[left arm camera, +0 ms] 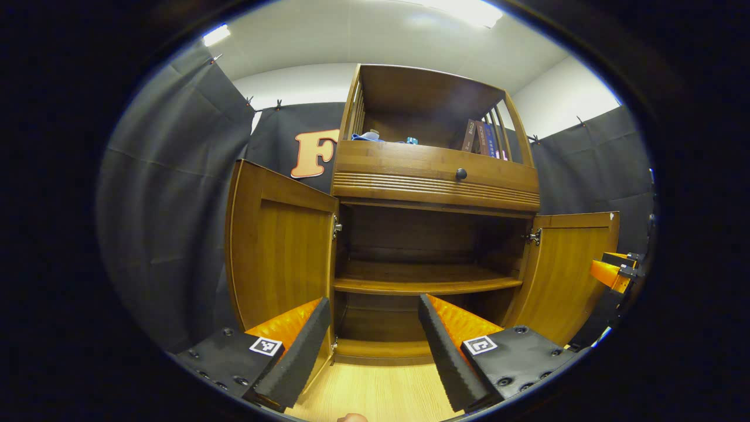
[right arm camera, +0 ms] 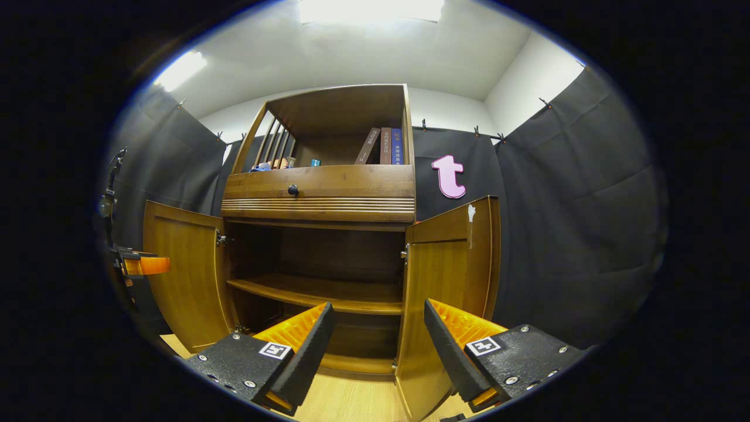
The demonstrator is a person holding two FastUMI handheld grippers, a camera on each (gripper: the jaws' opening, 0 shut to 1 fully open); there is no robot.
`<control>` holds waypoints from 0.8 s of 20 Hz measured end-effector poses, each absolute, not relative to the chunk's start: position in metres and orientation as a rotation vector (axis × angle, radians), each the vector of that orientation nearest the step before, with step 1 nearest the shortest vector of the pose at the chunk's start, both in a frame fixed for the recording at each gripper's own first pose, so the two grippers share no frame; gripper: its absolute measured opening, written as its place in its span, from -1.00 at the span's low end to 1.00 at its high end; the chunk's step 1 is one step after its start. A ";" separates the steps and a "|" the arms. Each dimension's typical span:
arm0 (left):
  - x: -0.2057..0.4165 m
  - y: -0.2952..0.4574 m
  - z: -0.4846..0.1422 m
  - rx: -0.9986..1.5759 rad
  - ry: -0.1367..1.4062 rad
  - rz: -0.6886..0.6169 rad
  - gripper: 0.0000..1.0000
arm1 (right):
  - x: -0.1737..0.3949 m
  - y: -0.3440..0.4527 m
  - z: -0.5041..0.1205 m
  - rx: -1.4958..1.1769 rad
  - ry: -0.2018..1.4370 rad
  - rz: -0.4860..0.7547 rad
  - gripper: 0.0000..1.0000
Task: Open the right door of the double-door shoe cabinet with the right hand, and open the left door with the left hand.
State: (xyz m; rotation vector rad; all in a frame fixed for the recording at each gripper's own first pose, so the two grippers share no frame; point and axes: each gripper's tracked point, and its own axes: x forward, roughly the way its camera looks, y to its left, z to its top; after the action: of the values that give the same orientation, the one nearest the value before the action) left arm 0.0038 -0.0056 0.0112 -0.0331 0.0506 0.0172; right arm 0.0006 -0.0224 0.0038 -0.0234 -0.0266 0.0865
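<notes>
The wooden shoe cabinet (left arm camera: 433, 181) stands ahead with both lower doors swung outward. In the left gripper view, the left door (left arm camera: 281, 246) hangs open at the left and the right door (left arm camera: 568, 269) at the right. My left gripper (left arm camera: 372, 346) is open in front of the bare inner shelf (left arm camera: 422, 281), holding nothing. The right gripper (left arm camera: 615, 272) shows beside the right door's outer edge. In the right gripper view, my right gripper (right arm camera: 375, 346) is open and holds nothing, with the right door (right arm camera: 451, 264) just beyond its fingers. The left door (right arm camera: 181, 275) stands open, and the left gripper (right arm camera: 143, 265) is near it.
A drawer with a dark knob (left arm camera: 461, 173) sits above the doors. The top shelf holds books (right arm camera: 384, 146) and small items (left arm camera: 372, 136). Light wooden floor (left arm camera: 375, 392) lies below. Black cloth walls surround the cabinet.
</notes>
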 end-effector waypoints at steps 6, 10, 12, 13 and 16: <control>0.002 -0.005 0.016 -0.004 0.032 0.037 0.87 | 0.002 -0.027 0.000 -0.010 -0.026 0.085 0.86; 0.000 -0.006 0.016 0.009 0.027 0.036 0.92 | 0.002 -0.030 0.000 -0.009 -0.030 0.079 0.86; -0.002 -0.008 0.018 0.008 0.026 0.033 0.93 | 0.001 -0.029 0.000 -0.005 -0.032 0.083 0.86; -0.002 -0.009 0.018 0.008 0.025 0.029 0.93 | 0.000 -0.028 0.001 -0.005 -0.033 0.085 0.86; -0.003 -0.012 0.016 0.006 0.024 0.023 0.87 | -0.001 -0.028 0.000 -0.017 -0.034 0.085 0.86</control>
State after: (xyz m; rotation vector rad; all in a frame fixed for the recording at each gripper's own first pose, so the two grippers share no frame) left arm -0.0032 -0.0116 0.0160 0.0055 0.0239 0.0234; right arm -0.0006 -0.0278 -0.0004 -0.0173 -0.0341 0.0852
